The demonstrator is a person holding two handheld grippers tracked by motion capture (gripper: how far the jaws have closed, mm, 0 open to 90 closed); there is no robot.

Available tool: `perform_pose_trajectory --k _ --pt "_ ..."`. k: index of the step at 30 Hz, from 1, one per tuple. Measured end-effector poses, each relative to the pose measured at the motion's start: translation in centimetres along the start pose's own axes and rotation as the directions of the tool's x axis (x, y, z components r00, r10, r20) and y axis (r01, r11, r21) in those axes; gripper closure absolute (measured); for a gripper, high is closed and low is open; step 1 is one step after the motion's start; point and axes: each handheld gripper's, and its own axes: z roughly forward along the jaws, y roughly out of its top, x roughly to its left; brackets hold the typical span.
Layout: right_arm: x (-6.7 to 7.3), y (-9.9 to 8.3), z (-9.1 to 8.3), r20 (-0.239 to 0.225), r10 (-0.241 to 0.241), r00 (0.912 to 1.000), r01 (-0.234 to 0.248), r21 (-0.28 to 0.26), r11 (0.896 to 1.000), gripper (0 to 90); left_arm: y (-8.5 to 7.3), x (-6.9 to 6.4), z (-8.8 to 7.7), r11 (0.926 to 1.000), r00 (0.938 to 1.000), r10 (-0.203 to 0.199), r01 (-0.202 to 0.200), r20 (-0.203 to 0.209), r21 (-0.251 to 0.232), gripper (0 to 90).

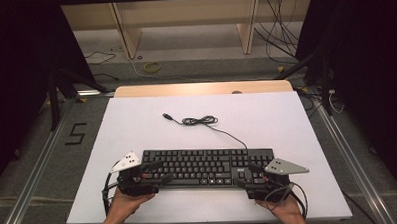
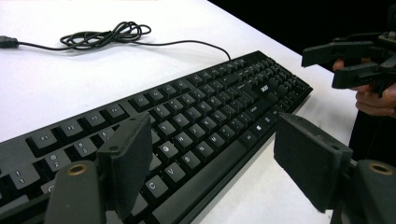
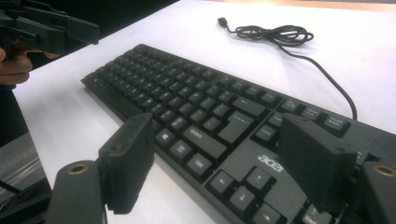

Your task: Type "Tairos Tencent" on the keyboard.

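Both hand-held grippers, left (image 1: 156,172) and right (image 1: 245,175), stand with jaws apart over the ends of the flat black plastic keyboard (image 1: 204,167) at the white worktop's (image 1: 137,124) near edge; risk: uneven end grips tilt it, or its coiled black cable (image 1: 201,121) snags.

Keyboard (image 1: 206,167) lies on table (image 1: 137,124), near front edge, long side across. Cord (image 1: 199,121) lies behind keyboard, bunched in small coil, runs back to keyboard's far right side. Plug (image 1: 167,115) left of coil. Left gripper (image 1: 156,172) over keyboard's left end. Right gripper (image 1: 246,174) over keyboard's right end. Hands behind grippers, at front edge.
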Motion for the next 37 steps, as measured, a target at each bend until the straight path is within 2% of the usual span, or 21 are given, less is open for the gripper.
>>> perform_pose_trajectory --k 3,12,37 --pt "0.0 -0.4 -0.5 0.01 -0.001 1.0 0.001 -0.008 1.0 27.9 -0.3 0.0 0.0 1.0 1.0 -0.004 0.004 0.0 0.007 27.1" --pt "-0.3 -0.9 -1.2 0.021 0.017 0.9996 -0.017 -0.009 1.0 27.4 -1.0 -0.5 -0.1 0.9995 0.9998 0.016 -0.016 -0.008 0.028 25.5" --pt "-0.5 -0.9 -1.2 0.024 0.026 0.9994 -0.026 -0.017 1.0 26.9 -1.2 -0.1 -0.4 1.0 0.9994 0.009 -0.009 -0.033 0.002 24.8"
